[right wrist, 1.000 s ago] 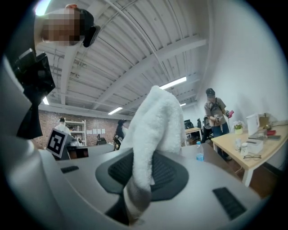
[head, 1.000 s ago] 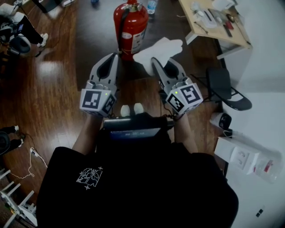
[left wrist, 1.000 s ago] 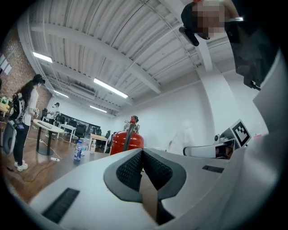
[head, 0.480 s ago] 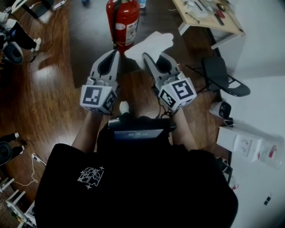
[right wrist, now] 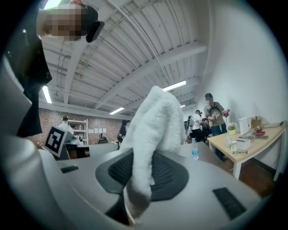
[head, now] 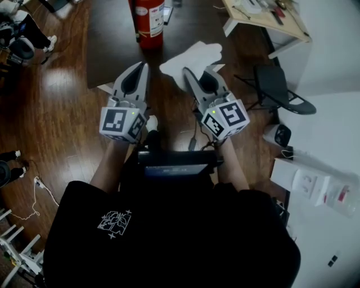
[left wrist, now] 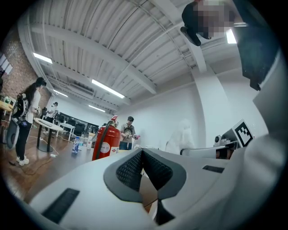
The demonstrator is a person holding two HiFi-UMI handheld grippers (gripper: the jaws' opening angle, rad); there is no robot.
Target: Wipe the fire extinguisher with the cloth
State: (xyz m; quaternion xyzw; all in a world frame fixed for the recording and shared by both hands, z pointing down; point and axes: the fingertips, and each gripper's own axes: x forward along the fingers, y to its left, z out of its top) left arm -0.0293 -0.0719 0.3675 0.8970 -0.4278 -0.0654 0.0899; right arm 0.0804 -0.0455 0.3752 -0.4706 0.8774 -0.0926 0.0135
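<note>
A red fire extinguisher (head: 149, 19) stands on the dark mat at the top of the head view; it also shows far off in the left gripper view as the red fire extinguisher (left wrist: 105, 141). My right gripper (head: 187, 73) is shut on a white cloth (head: 192, 57) that hangs out past its tips; in the right gripper view the white cloth (right wrist: 153, 130) is pinched between the jaws. My left gripper (head: 142, 68) is shut with nothing in it, a short way below the extinguisher.
A dark mat (head: 112, 39) lies on the wooden floor. A wooden table (head: 264, 14) with small items stands at top right, a black chair (head: 278, 90) beside it. White boxes (head: 306, 185) sit at right. Several people stand in the background of both gripper views.
The view has moved forward: the extinguisher has slid up toward the top edge. Both grippers stay side by side, the cloth still held in the right one.
</note>
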